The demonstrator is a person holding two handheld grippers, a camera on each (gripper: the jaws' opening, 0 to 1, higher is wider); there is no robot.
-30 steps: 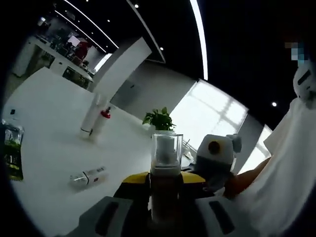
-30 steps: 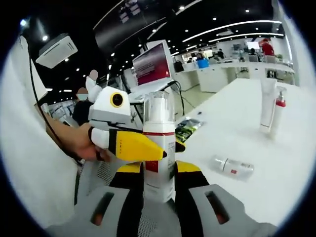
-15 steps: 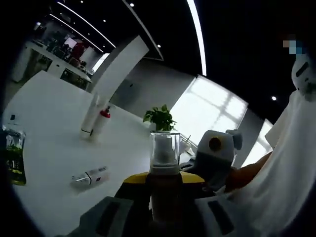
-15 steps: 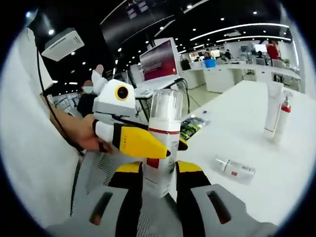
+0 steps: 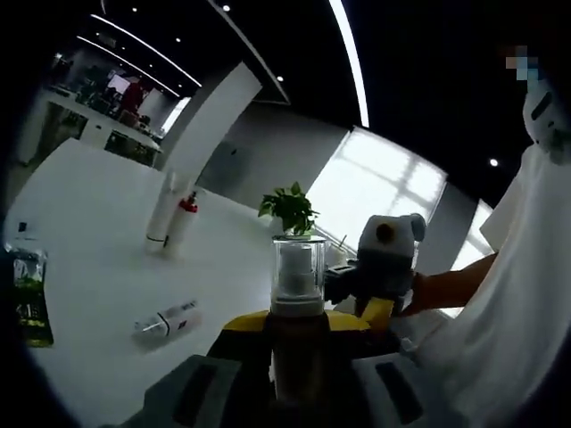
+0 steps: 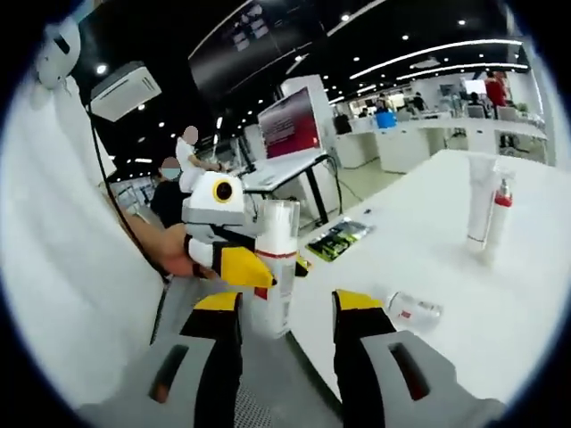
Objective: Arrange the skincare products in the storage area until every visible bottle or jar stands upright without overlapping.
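Your left gripper (image 6: 234,267) clamps the pump bottle (image 5: 297,321) upright above the near worktop (image 6: 446,294) edge, ready to stand it; your right gripper (image 6: 285,316) has fingers wide, empty. One small bottle (image 6: 412,310) lies flat.

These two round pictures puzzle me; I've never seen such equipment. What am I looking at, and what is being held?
A person holds a pair of hand-held tongs in each hand, and each carries a fisheye camera looking along its jaws.

In the left gripper view, the left tongs are shut on a white pump bottle with a clear cap; the right tongs show beyond it.

In the right gripper view, the right tongs are open, and the left tongs hold that same bottle upright.

On the white table stand a tall white tube and a slim red-topped bottle; a small clear bottle lies on its side, and a green sachet lies flat.
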